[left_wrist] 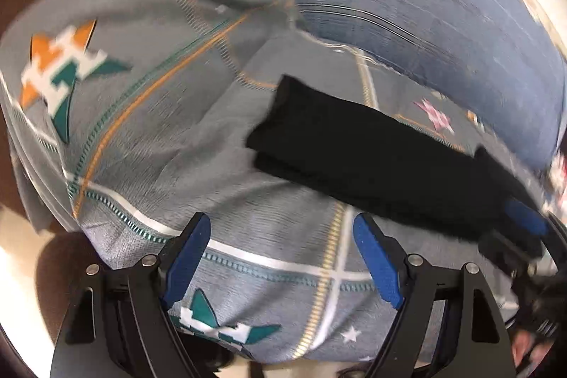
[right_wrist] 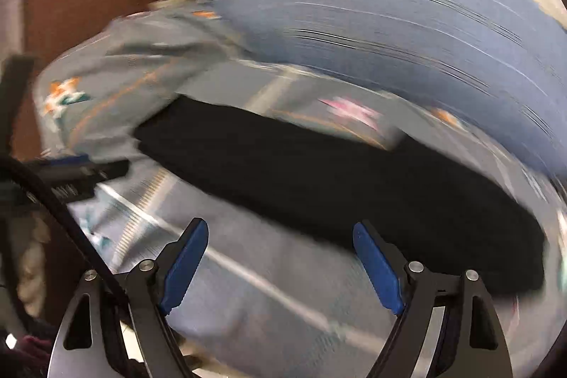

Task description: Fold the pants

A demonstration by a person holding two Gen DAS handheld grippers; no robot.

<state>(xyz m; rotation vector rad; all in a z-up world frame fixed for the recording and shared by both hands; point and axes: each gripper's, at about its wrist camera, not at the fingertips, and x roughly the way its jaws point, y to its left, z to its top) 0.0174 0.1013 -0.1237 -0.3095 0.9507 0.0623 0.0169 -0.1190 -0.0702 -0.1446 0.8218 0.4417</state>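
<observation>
One pair of black pants [right_wrist: 319,179] lies folded on a grey patterned bedspread [left_wrist: 149,144]; left gripper [left_wrist: 281,257] and right gripper [right_wrist: 280,263] gape, released.

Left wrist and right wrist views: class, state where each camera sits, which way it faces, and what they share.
Left wrist view: sits behind the open left gripper, facing the grey patterned bedspread and black folded pants; the right gripper shows at right.
Right wrist view: sits behind the open right gripper, facing the pants; the left gripper shows at left.
Shared: pants, bedspread, blue pillow.
</observation>
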